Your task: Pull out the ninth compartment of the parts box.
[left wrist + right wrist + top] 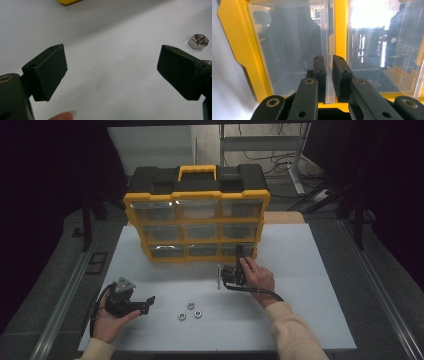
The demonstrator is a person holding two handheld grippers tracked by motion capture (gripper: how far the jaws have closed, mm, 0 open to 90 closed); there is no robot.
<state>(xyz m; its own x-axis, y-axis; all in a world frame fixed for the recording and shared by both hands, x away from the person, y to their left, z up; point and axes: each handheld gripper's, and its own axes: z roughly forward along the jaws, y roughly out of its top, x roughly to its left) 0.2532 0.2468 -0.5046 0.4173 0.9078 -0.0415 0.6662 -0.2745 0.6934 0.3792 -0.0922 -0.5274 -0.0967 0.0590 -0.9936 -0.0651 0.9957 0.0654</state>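
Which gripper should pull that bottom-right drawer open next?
Right. The right gripper is already shut on the clear drawer handle; the left gripper sits open near the nuts, away from the organizer.

Left gripper (112, 72) is seen with its two black jaws spread wide, nothing between them, over the white table (112, 37). A silver hex nut (198, 41) is seen lying on the table just beyond the right-hand jaw. A yellow corner (68, 1) is cut off at the top edge. A fingertip (63, 116) is seen at the bottom edge.

Cream sleeves (292, 327), black tongs (149, 303).
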